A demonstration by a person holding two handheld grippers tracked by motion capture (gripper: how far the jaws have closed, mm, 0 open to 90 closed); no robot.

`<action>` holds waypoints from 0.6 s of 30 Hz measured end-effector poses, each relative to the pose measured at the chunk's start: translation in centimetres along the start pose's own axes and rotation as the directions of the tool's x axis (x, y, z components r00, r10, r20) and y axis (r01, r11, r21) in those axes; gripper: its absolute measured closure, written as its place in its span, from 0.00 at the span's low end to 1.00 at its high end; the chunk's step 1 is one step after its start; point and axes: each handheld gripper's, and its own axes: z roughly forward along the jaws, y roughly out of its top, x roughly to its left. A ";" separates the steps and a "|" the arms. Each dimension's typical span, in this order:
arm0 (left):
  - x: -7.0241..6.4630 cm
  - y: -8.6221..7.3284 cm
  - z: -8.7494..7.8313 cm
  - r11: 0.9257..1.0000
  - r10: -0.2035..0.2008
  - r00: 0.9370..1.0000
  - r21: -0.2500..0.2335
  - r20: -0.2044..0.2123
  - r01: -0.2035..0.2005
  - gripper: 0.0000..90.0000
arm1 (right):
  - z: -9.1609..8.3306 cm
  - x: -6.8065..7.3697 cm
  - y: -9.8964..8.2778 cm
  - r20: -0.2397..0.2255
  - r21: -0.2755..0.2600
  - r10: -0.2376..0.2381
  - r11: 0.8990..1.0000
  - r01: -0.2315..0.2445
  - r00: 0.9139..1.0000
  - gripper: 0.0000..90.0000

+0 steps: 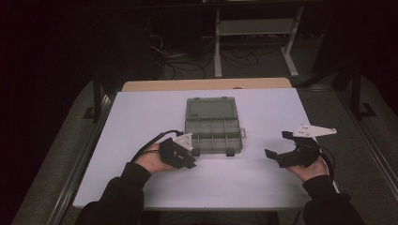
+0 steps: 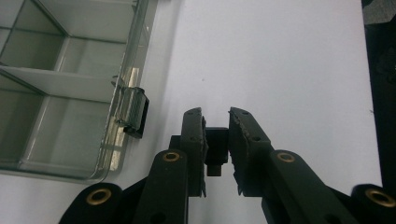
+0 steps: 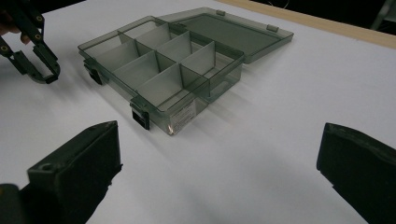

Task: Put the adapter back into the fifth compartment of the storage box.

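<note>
Organizer box, open at frame centre: light, rigid, slippery plastic; best gripped by a wall. Left gripper narrow, right gripper wide

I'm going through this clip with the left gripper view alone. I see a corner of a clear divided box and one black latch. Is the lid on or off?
Observer: It's open. The lid lies flat behind the box, on its far side.
Operator: Is there anything in the compartments?
Observer: No. In the right gripper view the compartments look empty.
Operator: Where is the right gripper?
Observer: The right gripper is off to the right of the box and not touching it. Its jaws are wide open with nothing between them.
</note>
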 end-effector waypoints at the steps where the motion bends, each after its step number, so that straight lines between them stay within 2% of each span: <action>1: -0.1 0.0 -0.1 1.000 -0.001 1.000 -0.003 0.001 0.001 0.85 | 0.0 0.0 0.0 0.000 0.000 0.001 1.000 -0.001 1.000 0.00; 18: -0.3 0.9 -2.2 1.000 0.019 0.999 -0.010 -0.026 -0.020 0.85 | 0.0 0.0 0.0 -0.004 0.001 -0.002 1.000 0.002 1.000 0.00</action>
